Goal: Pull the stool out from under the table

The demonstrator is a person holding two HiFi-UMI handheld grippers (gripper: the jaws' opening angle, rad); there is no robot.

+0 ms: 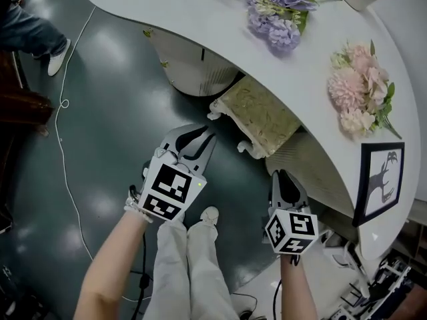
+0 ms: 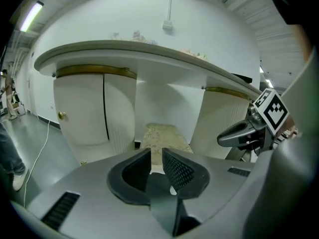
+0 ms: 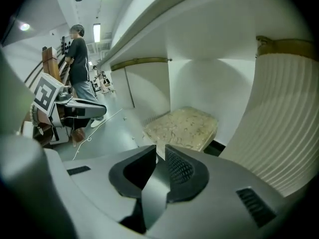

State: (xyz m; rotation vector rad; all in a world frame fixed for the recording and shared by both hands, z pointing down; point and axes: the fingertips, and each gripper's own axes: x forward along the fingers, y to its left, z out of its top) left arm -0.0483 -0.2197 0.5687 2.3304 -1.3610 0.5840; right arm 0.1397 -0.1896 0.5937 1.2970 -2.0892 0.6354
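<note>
My left hand-held gripper (image 1: 205, 139) points forward, its jaws a little apart with nothing between them. My right hand-held gripper (image 1: 281, 177) points forward too, jaws together and empty. My left arm (image 1: 110, 259) and right arm (image 1: 297, 292) are bare.

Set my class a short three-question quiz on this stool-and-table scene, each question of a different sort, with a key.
1. True or false: the stool stands fully clear of the white table.
2. Multiple choice: what lies on the tabletop along with the framed picture? A. flower bunches B. a laptop C. stacked plates
3. Short answer: does the left gripper or the right gripper hold the stool?

Key
1. False: part of its seat is tucked under the table's edge.
2. A.
3. No. Both point at the stool from short of it, with nothing between their jaws.
</note>
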